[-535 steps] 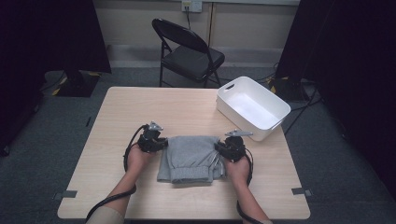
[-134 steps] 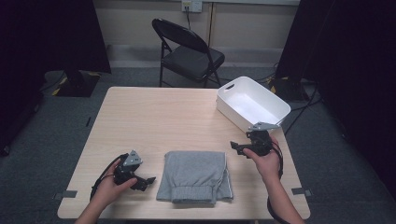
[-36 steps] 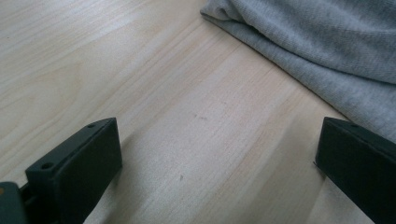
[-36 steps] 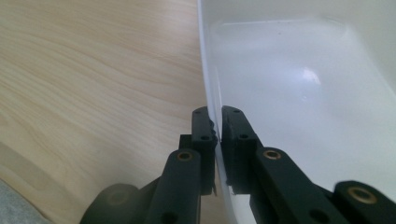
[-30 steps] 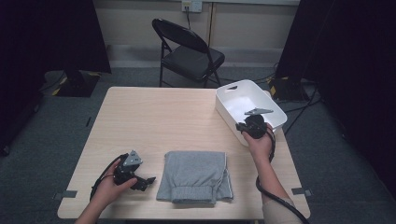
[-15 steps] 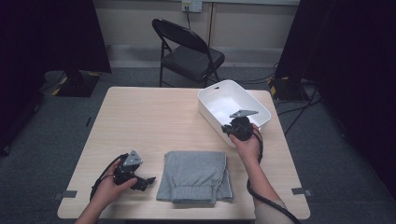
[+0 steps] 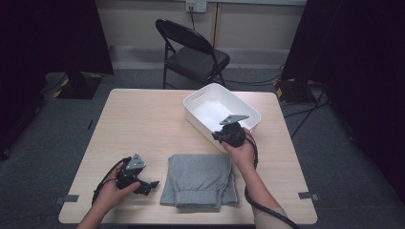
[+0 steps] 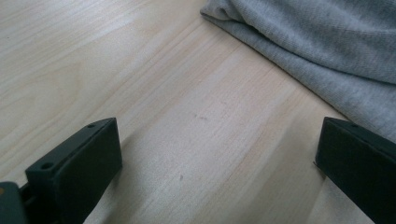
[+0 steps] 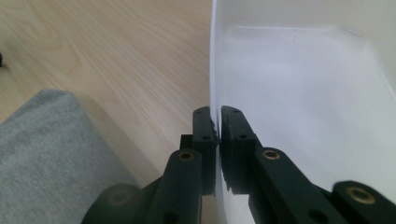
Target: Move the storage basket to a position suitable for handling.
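Right gripper [image 9: 217,122] clamped on white bin [image 7: 200,98] wall; bin dragged from table's right edge toward centre, now just behind folded grey sweatpants [image 7: 199,180] at near edge, ready for loading. Left gripper [image 7: 150,184] jaws apart, idle on table [image 7: 143,119].

Bin [image 7: 210,98] on table [image 7: 143,119], far right of centre. Folded cloth [image 7: 199,179] near edge, just left of and nearer than the bin. Chair [image 7: 193,52] behind table. Left gripper [image 7: 143,183] left of cloth.
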Demonstrator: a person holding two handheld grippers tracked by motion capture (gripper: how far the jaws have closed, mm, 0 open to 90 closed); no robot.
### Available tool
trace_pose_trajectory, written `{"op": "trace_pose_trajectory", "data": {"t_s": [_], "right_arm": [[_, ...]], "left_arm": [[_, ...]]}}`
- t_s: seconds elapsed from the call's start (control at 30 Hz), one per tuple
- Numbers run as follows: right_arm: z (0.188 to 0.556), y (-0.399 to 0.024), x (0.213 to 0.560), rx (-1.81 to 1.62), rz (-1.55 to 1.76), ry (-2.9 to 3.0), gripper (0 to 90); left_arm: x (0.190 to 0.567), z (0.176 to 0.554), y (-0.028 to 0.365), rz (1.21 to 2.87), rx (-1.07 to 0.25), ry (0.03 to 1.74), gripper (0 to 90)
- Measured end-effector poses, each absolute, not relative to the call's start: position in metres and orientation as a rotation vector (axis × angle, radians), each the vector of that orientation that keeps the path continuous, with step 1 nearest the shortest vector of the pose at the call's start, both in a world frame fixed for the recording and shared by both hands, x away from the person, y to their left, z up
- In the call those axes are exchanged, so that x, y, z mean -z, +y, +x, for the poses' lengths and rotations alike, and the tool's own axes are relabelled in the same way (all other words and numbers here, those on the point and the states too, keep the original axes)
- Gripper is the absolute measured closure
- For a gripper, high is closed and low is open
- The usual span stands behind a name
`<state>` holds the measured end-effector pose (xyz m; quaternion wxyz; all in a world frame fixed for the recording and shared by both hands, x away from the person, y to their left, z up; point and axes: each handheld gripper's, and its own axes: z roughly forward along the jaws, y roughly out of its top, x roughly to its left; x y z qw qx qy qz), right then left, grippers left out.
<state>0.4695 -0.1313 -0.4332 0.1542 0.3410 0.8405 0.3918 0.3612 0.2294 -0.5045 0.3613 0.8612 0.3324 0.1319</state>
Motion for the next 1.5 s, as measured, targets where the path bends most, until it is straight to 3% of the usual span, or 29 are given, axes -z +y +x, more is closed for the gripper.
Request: {"op": "trace_pose_trajectory", "data": {"t_s": [0.33,0.47,0.7,0.97,1.5], "right_arm": [[0.466,-0.129,0.433,-1.157,0.97,2.446,83.2],[0.464,-0.134,0.434,-1.176,1.049,2.404,70.6],[0.457,-0.143,0.424,-1.128,1.085,2.388,62.4],[0.449,-0.158,0.405,-1.144,1.156,2.311,59.6],[0.445,-0.185,0.407,-1.051,1.277,2.187,48.5]], "left_arm": [[0.504,0.361,0.229,2.22,-0.34,0.856,0.0],[0.504,0.361,0.229,2.22,-0.34,0.856,0.0],[0.504,0.361,0.229,2.219,-0.34,0.856,0.0],[0.504,0.361,0.229,2.219,-0.34,0.856,0.0],[0.504,0.361,0.229,2.219,-0.34,0.856,0.0]]}}
